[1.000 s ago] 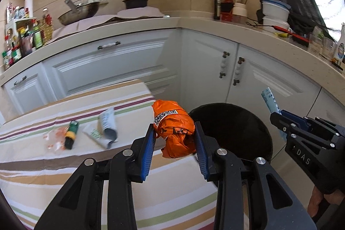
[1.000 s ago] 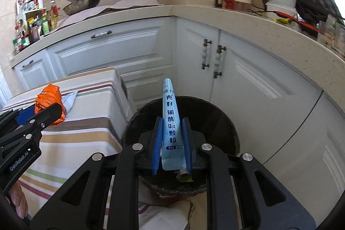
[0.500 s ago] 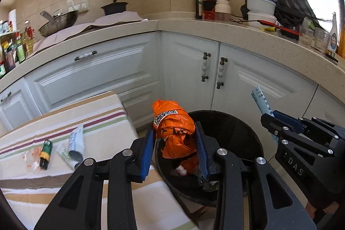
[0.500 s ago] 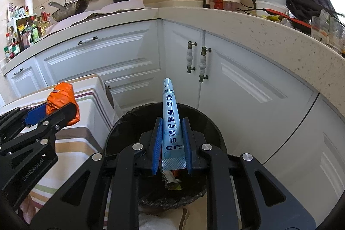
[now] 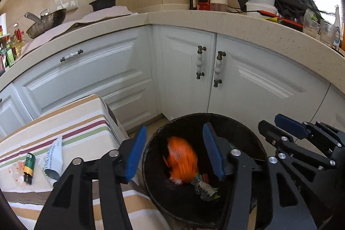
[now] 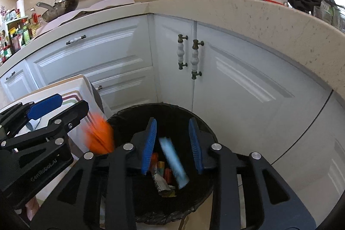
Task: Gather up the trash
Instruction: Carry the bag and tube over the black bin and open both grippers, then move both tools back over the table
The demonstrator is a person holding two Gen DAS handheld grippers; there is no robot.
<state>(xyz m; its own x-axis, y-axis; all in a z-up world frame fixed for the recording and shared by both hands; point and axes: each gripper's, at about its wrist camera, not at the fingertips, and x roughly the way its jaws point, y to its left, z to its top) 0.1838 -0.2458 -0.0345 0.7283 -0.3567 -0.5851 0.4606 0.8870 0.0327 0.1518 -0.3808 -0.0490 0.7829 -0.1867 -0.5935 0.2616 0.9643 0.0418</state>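
Note:
Both grippers hang over the black trash bin on the floor. My left gripper has its jaws opening; a blurred orange wrapper falls free between them into the bin. My right gripper is also opening, and a light blue sachet drops between its pads, touching neither. Crumpled wrappers lie at the bin's bottom. On the striped tablecloth to the left rest a white tube and a small green-and-yellow item.
White corner cabinets stand right behind the bin, under a beige countertop crowded with bottles, bowls and a wok. The table's corner sits close to the bin's left side.
Both grippers moved from beside the table to above the bin. Their jaws parted: the orange wrapper left the left gripper and the blue sachet left the right one, and both are falling.

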